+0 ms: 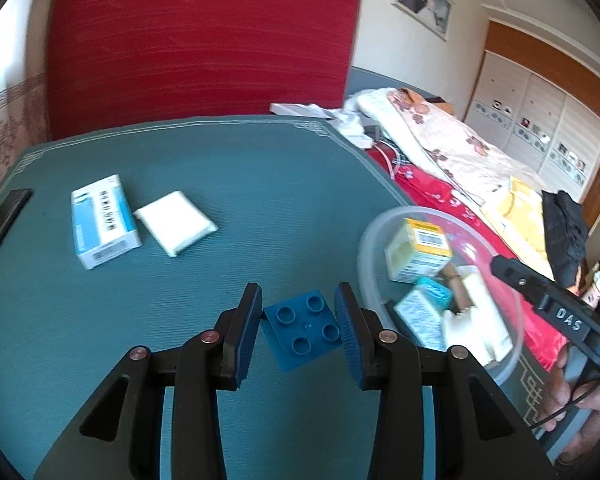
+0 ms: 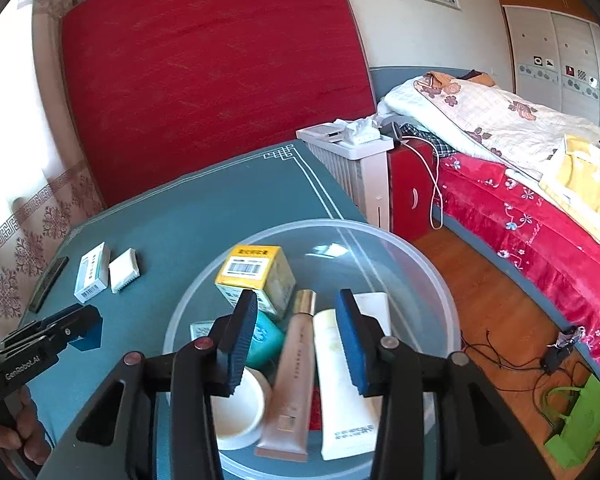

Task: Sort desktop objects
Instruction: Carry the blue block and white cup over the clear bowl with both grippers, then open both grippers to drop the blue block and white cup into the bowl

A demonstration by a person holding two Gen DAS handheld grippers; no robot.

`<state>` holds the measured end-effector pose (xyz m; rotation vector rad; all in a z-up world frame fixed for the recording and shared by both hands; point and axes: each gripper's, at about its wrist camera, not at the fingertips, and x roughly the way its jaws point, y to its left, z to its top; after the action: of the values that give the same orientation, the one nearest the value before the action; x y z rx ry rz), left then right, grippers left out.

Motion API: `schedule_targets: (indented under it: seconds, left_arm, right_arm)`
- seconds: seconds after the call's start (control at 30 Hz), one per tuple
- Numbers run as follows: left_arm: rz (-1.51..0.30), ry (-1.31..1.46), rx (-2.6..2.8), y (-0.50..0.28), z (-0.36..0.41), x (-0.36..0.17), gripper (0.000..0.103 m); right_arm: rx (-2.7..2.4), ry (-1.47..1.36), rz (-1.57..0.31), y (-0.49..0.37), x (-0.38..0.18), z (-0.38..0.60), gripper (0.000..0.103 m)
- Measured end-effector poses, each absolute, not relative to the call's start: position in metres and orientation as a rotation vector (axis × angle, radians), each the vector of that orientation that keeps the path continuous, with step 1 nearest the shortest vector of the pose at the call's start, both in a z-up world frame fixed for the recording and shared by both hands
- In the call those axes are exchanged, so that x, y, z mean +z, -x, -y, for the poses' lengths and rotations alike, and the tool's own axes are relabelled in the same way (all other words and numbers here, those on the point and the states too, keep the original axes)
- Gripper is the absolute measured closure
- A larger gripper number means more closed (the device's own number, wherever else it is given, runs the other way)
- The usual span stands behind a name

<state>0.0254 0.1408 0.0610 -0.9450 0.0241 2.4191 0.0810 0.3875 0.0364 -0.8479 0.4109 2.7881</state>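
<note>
Left claw angling downward, pinching square blue four-stud plastic brick above teal tabletop. Right claw hovering parted, holding nothing, tilting over clear round plastic bowl of toiletries.

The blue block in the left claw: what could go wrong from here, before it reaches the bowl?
1. The blue block sits skewed between the left claw's pads, gripped near its corners, so it may twist loose.
2. The clear bowl stands near the table edge above the floor; a bump might push it off.
3. The right claw hangs open over the bowl, so the two claws may collide there.
</note>
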Motion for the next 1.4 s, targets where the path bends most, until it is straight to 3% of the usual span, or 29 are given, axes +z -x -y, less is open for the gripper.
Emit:
schedule_targets:
  seconds: [0.6, 0.63, 0.7, 0.73, 0.83, 1.4]
  left_arm:
    - [-0.111, 0.93, 2.213, -0.03, -0.238, 0.075, 0.06]
    - [-0.112, 0.941, 2.194, -0.03, -0.243, 0.074, 0.057]
    - [-0.112, 0.952, 2.164, -0.028, -0.252, 0.071, 0.034]
    - [-0.116, 0.942, 2.167, -0.028, -0.254, 0.069, 0.033]
    - [-0.146, 0.935, 2.184, -0.03, -0.256, 0.066, 0.033]
    - [-0.081, 0.969, 2.34, -0.013, -0.195, 0.059, 0.033]
  right_arm:
    - [2.749, 0.764, -0.507, -0.099, 0.047, -0.429, 0.05]
    - [2.747, 0.76, -0.511, -0.099, 0.048, -0.43, 0.048]
    - [2.745, 0.751, -0.521, -0.1, 0.049, -0.432, 0.044]
    - [2.747, 0.749, -0.528, -0.1, 0.05, -0.432, 0.042]
    - [2.752, 0.744, -0.539, -0.1, 0.05, -0.432, 0.034]
    - [2.793, 0.755, -0.505, -0.098, 0.051, -0.412, 0.031]
